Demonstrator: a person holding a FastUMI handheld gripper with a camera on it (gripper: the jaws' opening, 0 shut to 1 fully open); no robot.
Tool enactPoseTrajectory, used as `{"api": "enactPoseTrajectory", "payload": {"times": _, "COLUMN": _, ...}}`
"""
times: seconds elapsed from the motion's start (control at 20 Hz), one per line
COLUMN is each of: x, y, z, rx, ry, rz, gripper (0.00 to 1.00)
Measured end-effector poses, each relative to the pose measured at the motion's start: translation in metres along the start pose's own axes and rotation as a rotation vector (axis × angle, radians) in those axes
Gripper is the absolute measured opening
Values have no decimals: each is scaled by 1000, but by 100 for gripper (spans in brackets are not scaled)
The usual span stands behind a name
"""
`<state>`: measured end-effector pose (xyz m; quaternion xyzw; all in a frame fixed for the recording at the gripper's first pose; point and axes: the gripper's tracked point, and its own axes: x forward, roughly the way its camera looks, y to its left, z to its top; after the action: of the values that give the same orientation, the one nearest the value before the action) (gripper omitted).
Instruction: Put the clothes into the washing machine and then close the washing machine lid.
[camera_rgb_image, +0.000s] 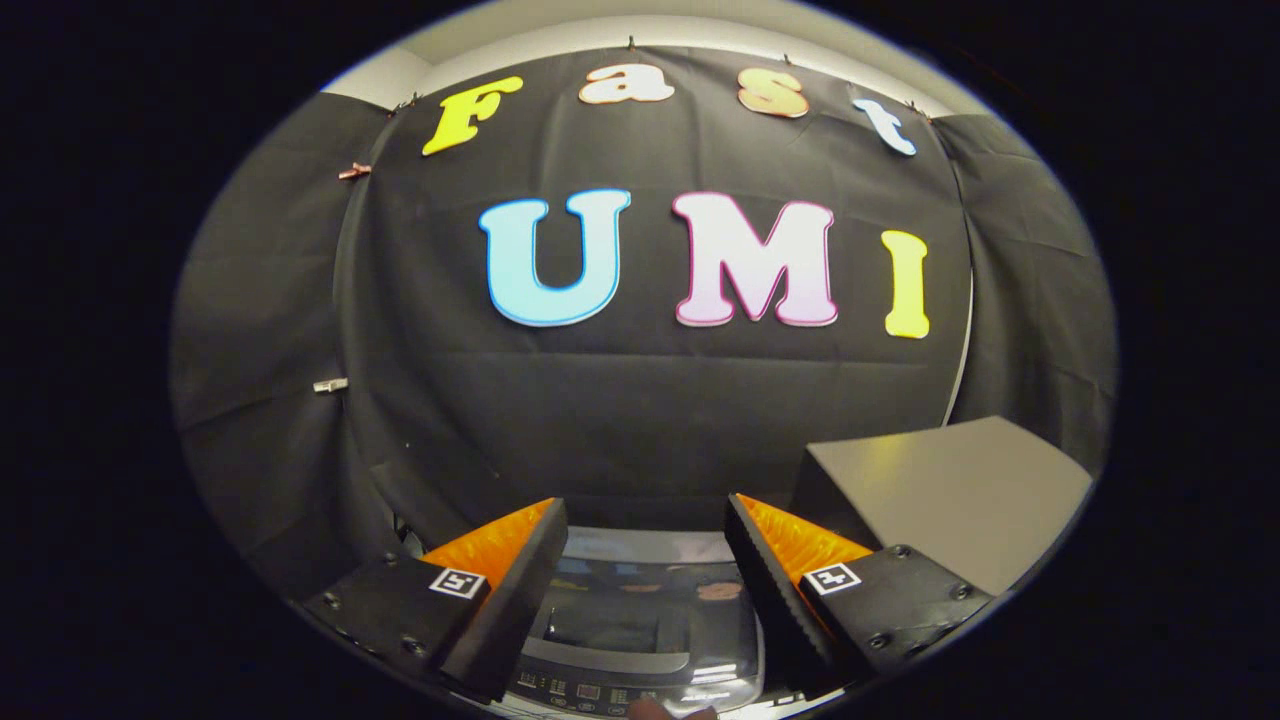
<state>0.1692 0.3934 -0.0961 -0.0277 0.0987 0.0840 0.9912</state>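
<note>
In the gripper view, your gripper hangs above the washing machine with its fingers spread wide and nothing between them. The machine sits directly below the gap between the fingers, its glossy dark lid lying flat and shut, a row of buttons along the near edge of the machine. The lid mirrors the booth, so what lies under it cannot be told. No clothes can be made out near the machine. A grey box stands just beside the machine, beyond the right finger. Judging from this, the lid has to come up first: lower towards the lid's near edge, keep the fingers level, and lift slowly so it doesn't slip.
</note>
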Motion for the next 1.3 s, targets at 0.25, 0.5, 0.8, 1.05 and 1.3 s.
{"api": "enactPoseTrajectory", "payload": {"times": 0.25, "x": -34, "y": -31, "z": 38, "rx": -41, "ry": -73, "rz": -1, "gripper": 99}}
{"api": "enactPoseTrajectory", "payload": {"times": 0.5, "x": -63, "y": -70, "z": 62, "rx": -45, "ry": -107, "rz": -13, "gripper": 100}}
{"api": "enactPoseTrajectory", "payload": {"times": 0.8, "x": -99, "y": -110, "z": 73, "rx": -39, "ry": -121, "rz": -26, "gripper": 99}}
{"api": "enactPoseTrajectory", "payload": {"times": 1.05, "x": -126, "y": -147, "z": 69, "rx": -34, "ry": -127, "rz": -58, "gripper": 99}}
{"api": "enactPoseTrajectory", "payload": {"times": 1.3, "x": -155, "y": -182, "z": 73, "rx": 2, "ry": -134, "rz": -81, "gripper": 99}}
